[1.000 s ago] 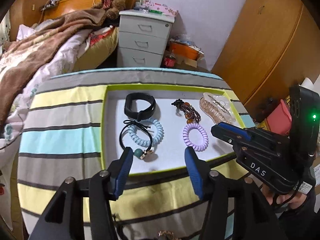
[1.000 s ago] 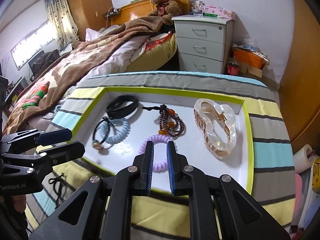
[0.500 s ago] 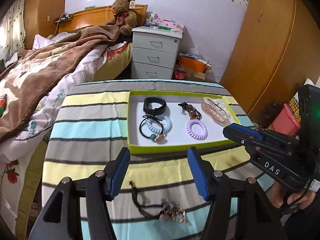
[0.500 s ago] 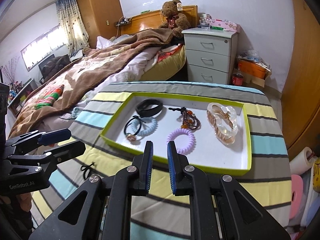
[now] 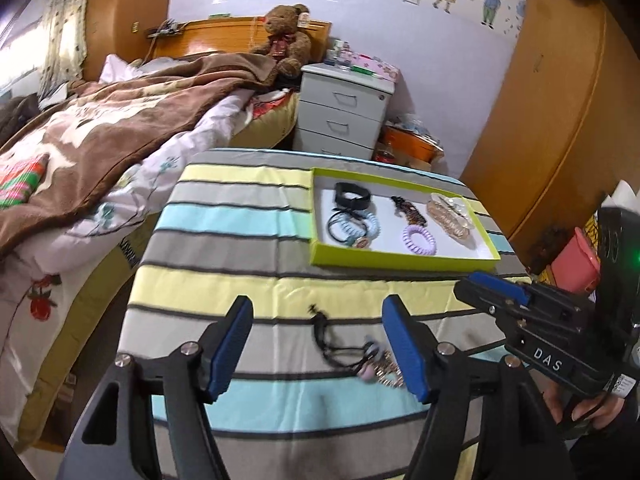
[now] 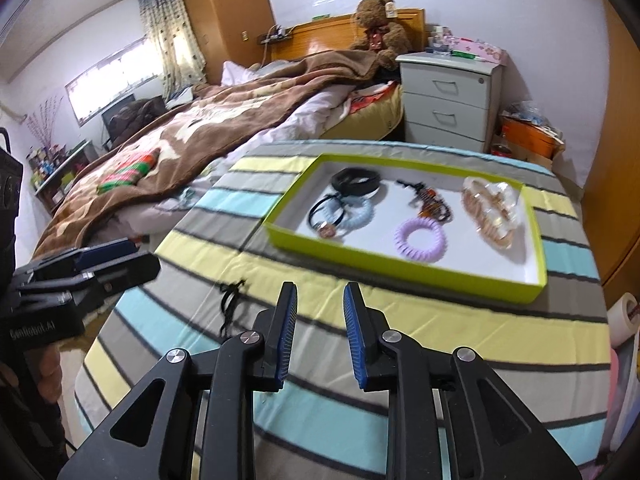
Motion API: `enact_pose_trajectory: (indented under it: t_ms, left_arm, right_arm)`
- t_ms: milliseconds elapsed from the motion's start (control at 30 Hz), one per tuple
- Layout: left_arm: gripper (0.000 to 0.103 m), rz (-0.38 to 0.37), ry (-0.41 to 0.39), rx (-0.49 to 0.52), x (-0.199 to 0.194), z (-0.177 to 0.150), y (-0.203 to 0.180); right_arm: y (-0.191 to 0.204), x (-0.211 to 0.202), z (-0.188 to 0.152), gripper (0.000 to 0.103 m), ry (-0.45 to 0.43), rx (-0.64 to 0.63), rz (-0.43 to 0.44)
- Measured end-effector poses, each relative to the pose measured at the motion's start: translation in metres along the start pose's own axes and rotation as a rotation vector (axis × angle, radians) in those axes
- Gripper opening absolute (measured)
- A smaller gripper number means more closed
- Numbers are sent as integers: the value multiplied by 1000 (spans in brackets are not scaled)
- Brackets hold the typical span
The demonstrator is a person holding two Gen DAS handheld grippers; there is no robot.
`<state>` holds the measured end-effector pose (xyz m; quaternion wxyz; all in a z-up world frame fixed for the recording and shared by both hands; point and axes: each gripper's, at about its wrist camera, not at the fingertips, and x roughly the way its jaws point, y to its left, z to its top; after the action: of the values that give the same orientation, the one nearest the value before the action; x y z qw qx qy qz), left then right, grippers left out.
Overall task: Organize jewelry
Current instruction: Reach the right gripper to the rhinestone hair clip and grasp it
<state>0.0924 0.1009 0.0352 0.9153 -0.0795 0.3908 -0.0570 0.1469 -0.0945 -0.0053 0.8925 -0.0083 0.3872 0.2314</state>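
two grippers hover empty over the table, short of the tray (image 5: 404,259). left gripper (image 5: 316,344) jaws spread and opening; right gripper (image 6: 320,332) jaws opening. step: fetch the tangled jewelry (image 5: 360,354) lying near the tray; next, straddle and pinch it.

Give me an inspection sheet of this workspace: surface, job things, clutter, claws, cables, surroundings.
Surface: striped cloth covering the table.
Job's things: green tray holds black band, blue coil tie, purple coil tie, bead string, clear hair clip; jewelry tangle lies outside on the cloth.
Clutter: nothing seen.
Claws: left claw opening, empty, over the tangle; right claw opening, empty.
Cables: nothing seen.
Surroundings: bed, teddy bear, drawer unit.
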Motion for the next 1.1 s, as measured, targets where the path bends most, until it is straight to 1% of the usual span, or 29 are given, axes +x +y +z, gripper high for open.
enact_pose_trajectory:
  t_ms: [33,67,133,233,367,467,600,667,767,900,1000,1100]
  left_arm:
    - [70,2,-3,-14,-2,-3,5]
    - [71,4,-6,-32,-5,-7,11]
    - [74,5,-15,-58,-9,-14,21]
    - [77,21,-21,-91,-13,-24,37]
    - [80,5,-19,-130,-15,-33,51]
    - [80,8,-6,-139,-13,-41,56]
    - [80,6,11,-159,-8,-48,63]
    - [81,-2,17,-167,-6,-50,65]
    - [81,-7,25,-172,-3,-52,67]
    - [81,-10,30,-182,-1,-52,68]
    - [82,-11,37,-184,2,-52,68]
    - [82,-20,47,-189,6,-52,67]
  right_arm:
    - [3,2,-4,28,8,-4,8]
    - [4,3,-7,33,13,-7,15]
    - [9,8,-13,40,32,-19,36]
    - [18,14,-21,42,57,-54,60]
    - [27,27,-31,48,98,-97,84]
    - [30,33,-38,48,128,-124,91]
    - [32,45,-42,49,168,-147,79]
    - [34,49,-44,51,178,-166,73]
    - [41,54,-45,56,182,-220,64]
    - [52,63,-47,56,190,-274,64]
    - [58,67,-49,57,173,-307,46]
    - [57,66,-50,56,170,-306,43]
